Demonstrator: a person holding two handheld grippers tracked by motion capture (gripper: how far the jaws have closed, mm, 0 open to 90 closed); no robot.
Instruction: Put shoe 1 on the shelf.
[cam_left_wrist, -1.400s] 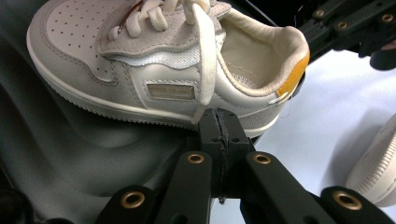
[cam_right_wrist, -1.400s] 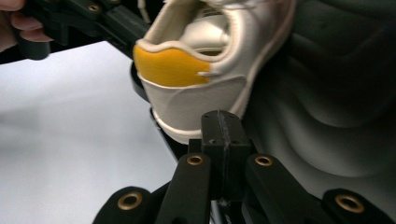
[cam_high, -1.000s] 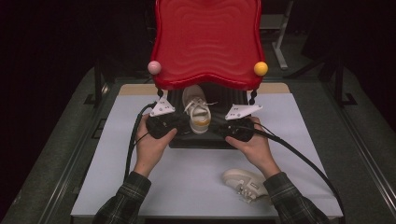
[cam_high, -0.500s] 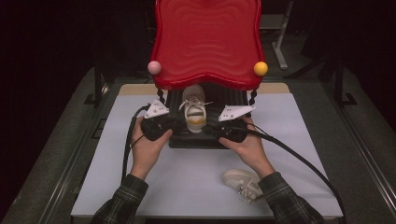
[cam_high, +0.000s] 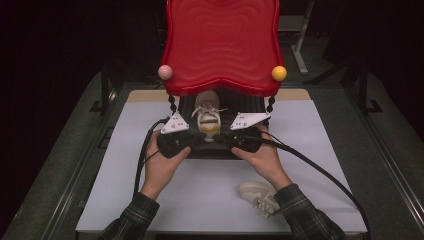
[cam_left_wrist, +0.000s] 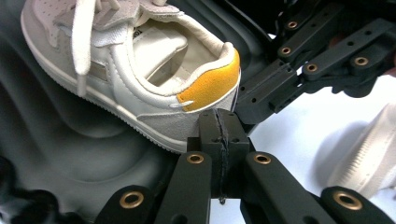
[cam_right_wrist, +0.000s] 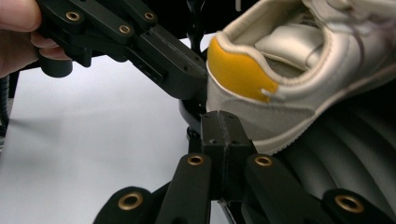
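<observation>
A white sneaker with a yellow heel patch (cam_high: 207, 117) lies on the black lower tray (cam_left_wrist: 70, 154) of a stand, under its red wavy top (cam_high: 222, 45). My left gripper (cam_high: 200, 141) and right gripper (cam_high: 220, 141) come in from either side at the tray's front edge, tips nearly meeting behind the heel. In the left gripper view the gripper (cam_left_wrist: 219, 126) is shut on nothing, right against the sneaker's (cam_left_wrist: 140, 70) heel. In the right gripper view the gripper (cam_right_wrist: 224, 128) is also shut and empty, touching the sneaker (cam_right_wrist: 289, 74) below the yellow patch.
A second white sneaker (cam_high: 257, 195) lies on its side on the white table mat (cam_high: 200, 200) by the right forearm. A pink ball (cam_high: 165, 72) and a yellow ball (cam_high: 279, 73) sit at the red top's front corners. Beaded posts hold that top up.
Both hands have shifted only slightly at the tray's front. The sneaker on the tray lies where it was, and both sets of jaws stay shut.
</observation>
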